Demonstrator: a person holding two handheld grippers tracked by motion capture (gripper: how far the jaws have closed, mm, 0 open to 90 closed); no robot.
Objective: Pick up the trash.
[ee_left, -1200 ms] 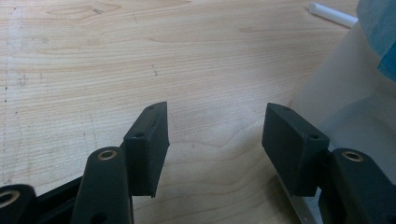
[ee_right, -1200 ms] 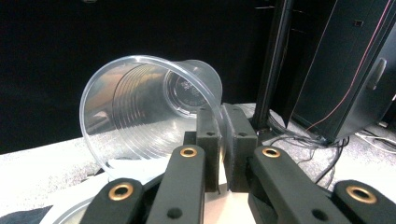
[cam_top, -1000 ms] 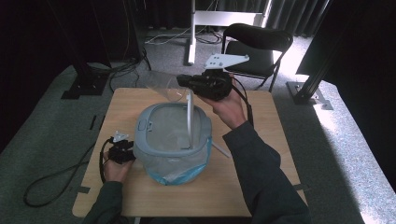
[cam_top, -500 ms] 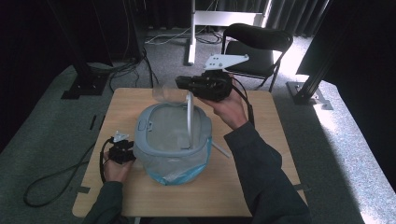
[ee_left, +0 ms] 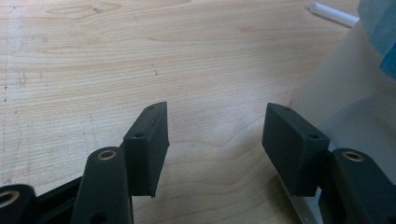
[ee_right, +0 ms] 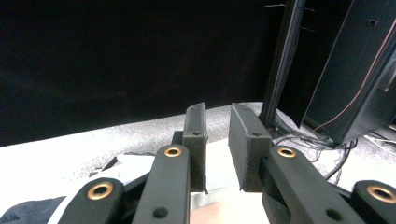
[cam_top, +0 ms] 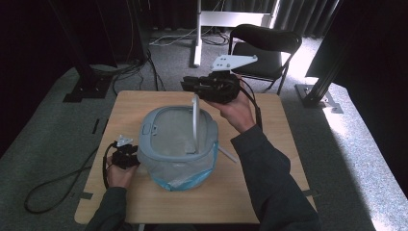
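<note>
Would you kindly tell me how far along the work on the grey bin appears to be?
Looks done: a clear liner wraps the grey bin, and its white bar stands upright. In hand: the right claw, beside the bar's top, has just been opening with nothing between its jaws; the left claw sits open at the bin's left side. Left: probably withdrawing both claws.
</note>
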